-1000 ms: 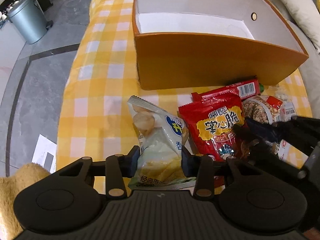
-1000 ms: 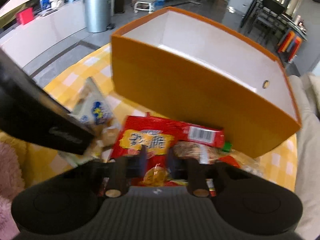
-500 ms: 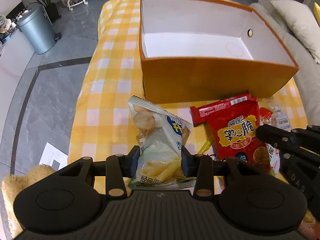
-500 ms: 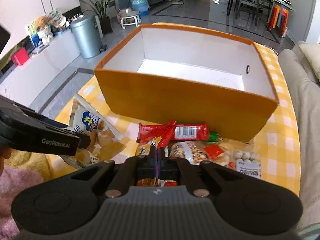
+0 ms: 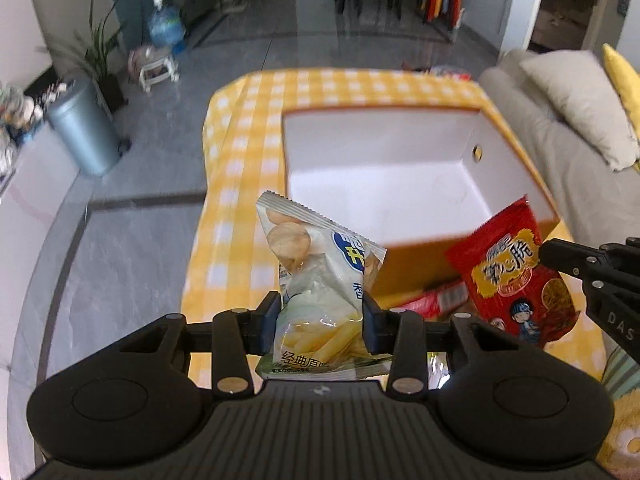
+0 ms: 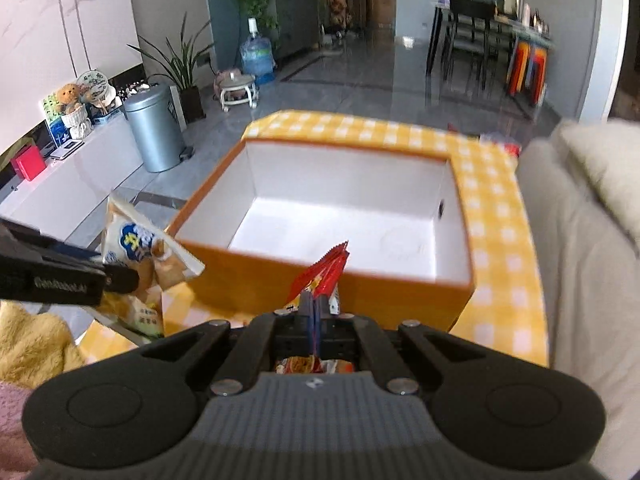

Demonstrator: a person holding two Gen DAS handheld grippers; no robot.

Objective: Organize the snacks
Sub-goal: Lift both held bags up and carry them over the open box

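Note:
My left gripper (image 5: 320, 316) is shut on a white chip bag (image 5: 320, 276) and holds it in the air in front of the orange box (image 5: 416, 264). The bag also shows in the right wrist view (image 6: 140, 252). My right gripper (image 6: 316, 308) is shut on a red snack bag (image 6: 326, 270), seen edge-on, lifted before the box's near wall (image 6: 400, 300). The red bag shows flat in the left wrist view (image 5: 516, 276). The box's white inside (image 6: 340, 220) holds nothing.
The box stands on a yellow checked tablecloth (image 5: 244, 152). A red wrapped bar (image 5: 436, 302) lies on the cloth below the box. A grey sofa with a cushion (image 5: 572, 100) is on the right. A metal bin (image 5: 84, 132) stands on the floor at left.
Both grippers have risen with their bags and now look down into the box from higher up. The red bag has left the cloth.

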